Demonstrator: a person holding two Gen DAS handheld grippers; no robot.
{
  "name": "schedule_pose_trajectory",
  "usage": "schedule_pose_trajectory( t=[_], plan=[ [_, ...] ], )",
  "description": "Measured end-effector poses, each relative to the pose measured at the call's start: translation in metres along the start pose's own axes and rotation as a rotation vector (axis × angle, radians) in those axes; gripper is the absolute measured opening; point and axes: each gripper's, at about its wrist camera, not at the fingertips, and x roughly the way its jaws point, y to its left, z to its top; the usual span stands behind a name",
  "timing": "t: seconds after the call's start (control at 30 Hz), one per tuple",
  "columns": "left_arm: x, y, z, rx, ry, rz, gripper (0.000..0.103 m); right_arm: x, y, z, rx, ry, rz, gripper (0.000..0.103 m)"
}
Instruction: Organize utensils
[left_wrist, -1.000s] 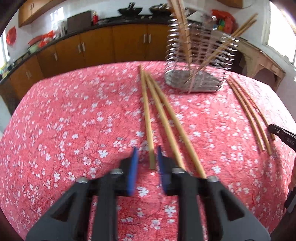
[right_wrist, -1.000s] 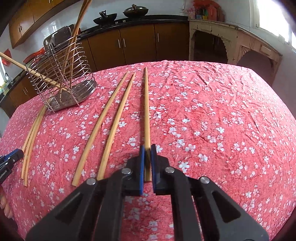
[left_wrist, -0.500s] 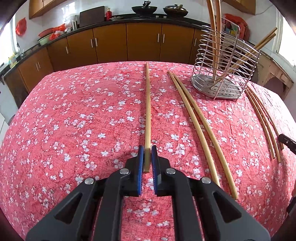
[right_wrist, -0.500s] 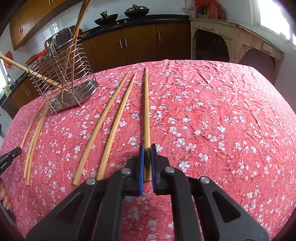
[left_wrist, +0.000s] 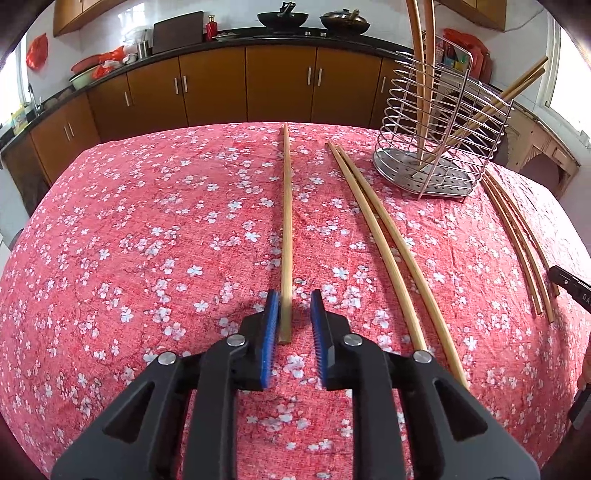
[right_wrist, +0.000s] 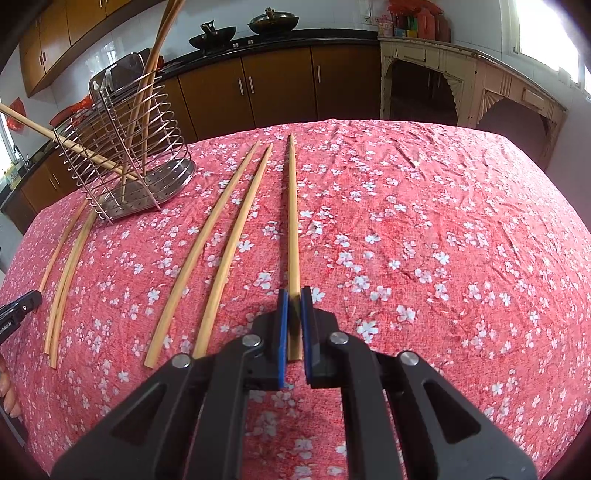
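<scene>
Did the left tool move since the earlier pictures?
Yes. The left tool slid left, away from the rack, and now sits around a single chopstick lying on the cloth. Its jaws have just been opening.

wire rack (left_wrist: 439, 147) blocks far corner, loose chopsticks (left_wrist: 391, 254) beside it, open cloth (left_wrist: 147, 240) elsewhere
</scene>
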Motion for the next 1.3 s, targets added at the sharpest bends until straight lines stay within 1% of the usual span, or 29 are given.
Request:
schedule_pose_trajectory(
  t=[0.27, 0.93, 0.97, 1.07, 1.13, 1.27, 1.3],
  plan=[
    [0.000, -0.003, 0.000, 0.008, 0.001, 0.002, 0.023, 0.002, 0.009, 0.001, -0.035, 0.001, -0.039, 0.008],
    [0.000, -0.003, 0.000, 0.009, 0.001, 0.004, 0.023, 0.003, 0.009, 0.001, -0.030, 0.001, -0.026, 0.009],
    [0.000, -0.004, 0.000, 0.015, 0.001, 0.009, 0.023, 0.003, 0.009, 0.000, -0.030, 0.001, -0.026, 0.009],
    [0.002, -0.011, 0.000, 0.051, 0.006, 0.028, 0.029, 0.003, 0.009, 0.001, -0.027, 0.001, -0.023, 0.009],
    [0.002, -0.017, -0.001, 0.075, 0.007, 0.054, 0.030, 0.003, 0.006, 0.001, -0.021, 0.001, -0.014, 0.009],
    [0.002, -0.018, -0.001, 0.074, 0.006, 0.051, 0.030, 0.001, 0.001, 0.001, -0.011, 0.001, -0.003, 0.009],
    [0.001, -0.019, -0.001, 0.076, 0.006, 0.053, 0.025, 0.001, 0.001, 0.001, -0.009, 0.001, -0.002, 0.009]
  ],
)
